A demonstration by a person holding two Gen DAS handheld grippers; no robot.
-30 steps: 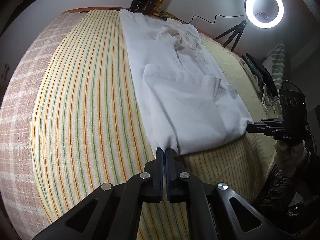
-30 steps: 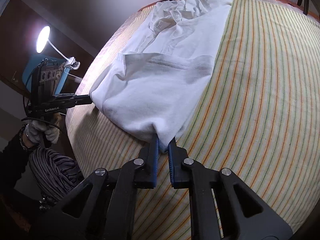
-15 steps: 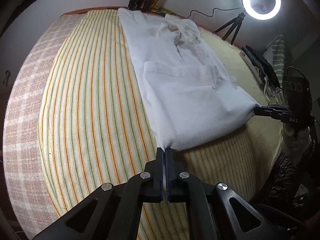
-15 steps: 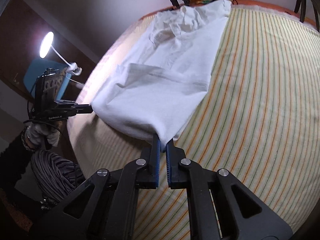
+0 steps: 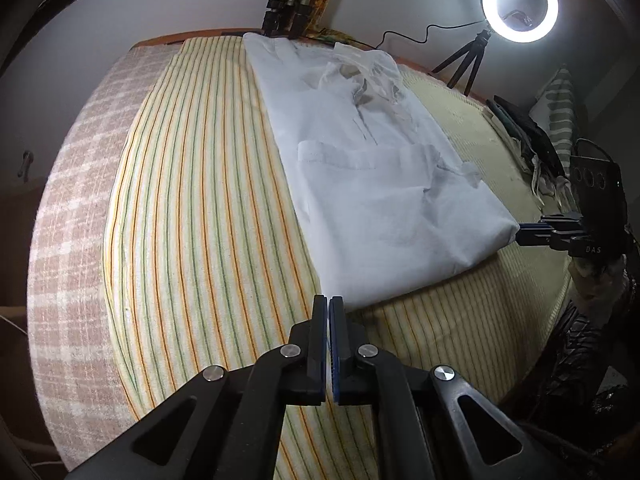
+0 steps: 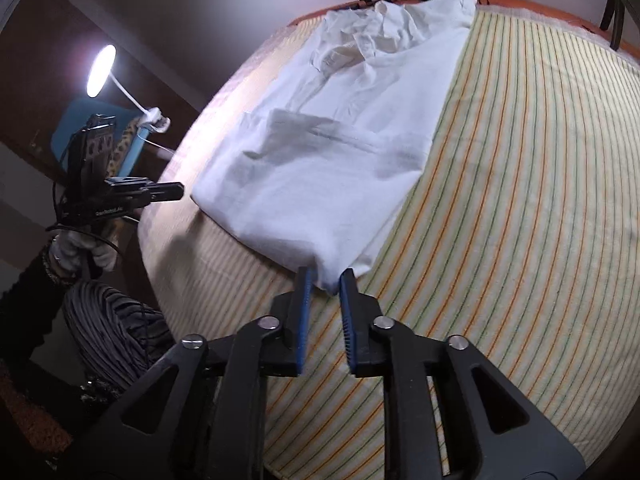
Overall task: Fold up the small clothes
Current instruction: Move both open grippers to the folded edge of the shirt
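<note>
A white shirt [image 5: 372,176] lies on the striped cover [image 5: 192,216], its bottom part folded up over the body, collar at the far end. It also shows in the right wrist view [image 6: 332,160]. My left gripper [image 5: 328,300] is shut, its tips at the near left corner of the fold; whether cloth is still pinched I cannot tell. In the right wrist view the left gripper [image 6: 176,191] sits just off the shirt's corner. My right gripper [image 6: 325,278] is open, its jaws either side of the near right corner, which rests between them. It also shows in the left wrist view [image 5: 520,232].
A lit ring light [image 5: 519,0] on a tripod stands beyond the bed's far right. Tripod legs [image 5: 286,20] stand behind the collar end. Dark clothes and a striped pillow [image 5: 560,112] lie at the right edge. A checked blanket [image 5: 68,216] covers the left side.
The right gripper has opened and let go of the shirt's corner. Both grippers drew back toward the near edge, and the folded edge now lies flat.
</note>
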